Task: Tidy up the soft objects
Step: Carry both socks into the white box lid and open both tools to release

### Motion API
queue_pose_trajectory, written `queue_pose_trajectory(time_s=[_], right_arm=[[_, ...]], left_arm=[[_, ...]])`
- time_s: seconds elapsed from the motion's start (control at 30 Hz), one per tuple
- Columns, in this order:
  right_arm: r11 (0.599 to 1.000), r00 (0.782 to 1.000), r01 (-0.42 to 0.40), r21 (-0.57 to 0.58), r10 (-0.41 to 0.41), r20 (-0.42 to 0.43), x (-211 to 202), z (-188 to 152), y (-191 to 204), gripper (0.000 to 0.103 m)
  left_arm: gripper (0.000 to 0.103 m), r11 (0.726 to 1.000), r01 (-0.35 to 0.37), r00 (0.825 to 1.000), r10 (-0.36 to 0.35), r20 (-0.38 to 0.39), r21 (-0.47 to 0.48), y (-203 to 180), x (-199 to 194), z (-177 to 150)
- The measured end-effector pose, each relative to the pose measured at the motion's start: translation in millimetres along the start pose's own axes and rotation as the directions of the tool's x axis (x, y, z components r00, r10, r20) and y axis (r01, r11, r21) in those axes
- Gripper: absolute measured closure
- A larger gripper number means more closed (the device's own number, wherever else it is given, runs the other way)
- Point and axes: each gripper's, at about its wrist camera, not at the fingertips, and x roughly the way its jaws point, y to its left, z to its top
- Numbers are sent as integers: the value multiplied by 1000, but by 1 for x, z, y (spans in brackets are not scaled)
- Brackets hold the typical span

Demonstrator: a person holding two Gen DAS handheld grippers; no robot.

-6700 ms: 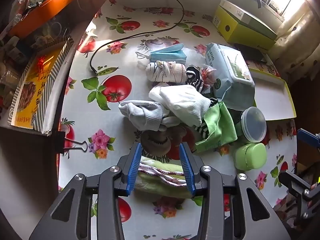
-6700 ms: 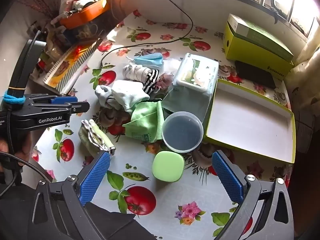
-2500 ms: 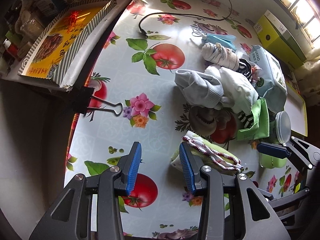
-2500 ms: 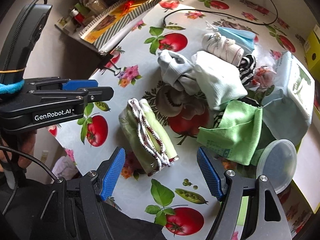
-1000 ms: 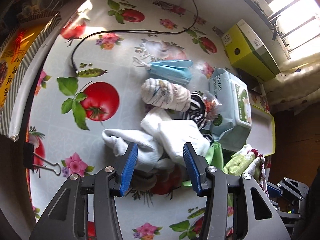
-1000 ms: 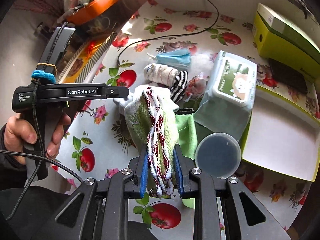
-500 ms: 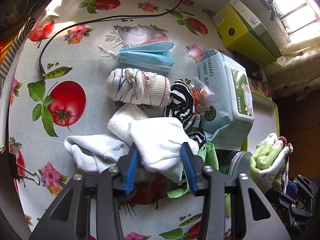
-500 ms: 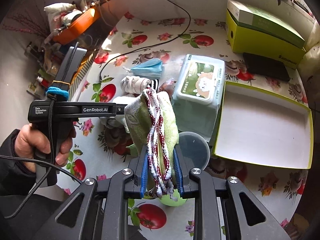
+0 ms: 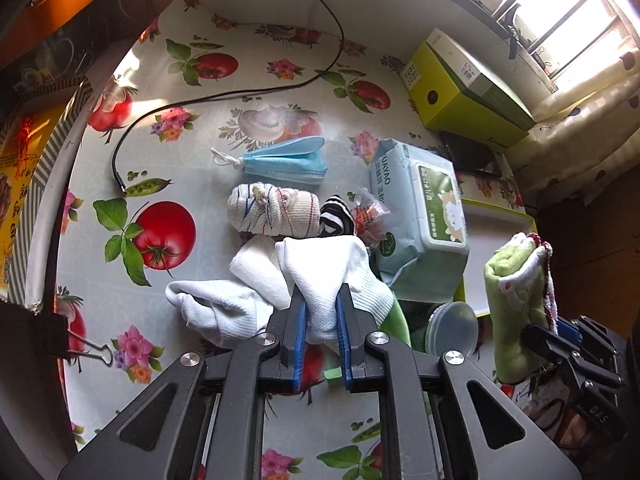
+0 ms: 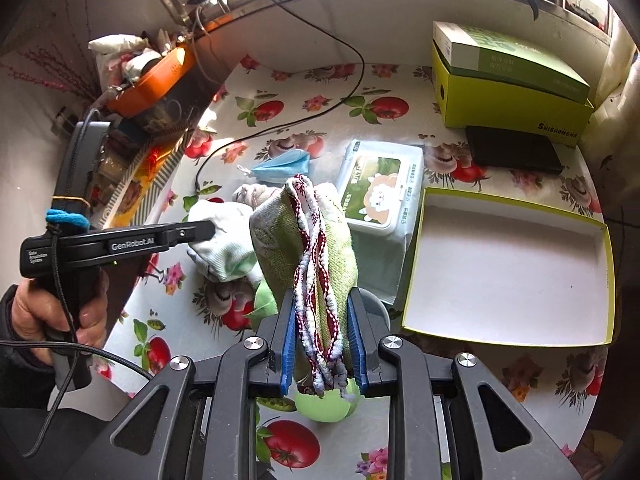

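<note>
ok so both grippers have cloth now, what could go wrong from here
The left gripper, its jaws closing on the white sock, may drag the tangled second white sock along. The green towel with red-white trim, pinched low in the right gripper, could flop onto the open green-rimmed box's edge.

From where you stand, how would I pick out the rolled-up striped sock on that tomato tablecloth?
Start at the big pale-green wet-wipes pack mid-table and look to its left, just below the folded blue face mask. The sock roll is cream with thin blue and red stripes, unlike the plain white socks and the black-and-white one beside it.
</note>
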Motion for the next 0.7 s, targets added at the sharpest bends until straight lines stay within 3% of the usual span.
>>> queue_pose_trajectory(time_s=[0.33, 0.7], right_arm=[[995, 998, 29, 96, -34, 51, -19, -4, -41, 81], [968, 996, 48, 245, -66, 65, -26, -14, -101, 81]], left_arm=[[89, 989, 55, 998, -57, 10, 135, -65, -12, 11], [89, 934, 124, 992, -108, -66, 335, -153, 19, 23]])
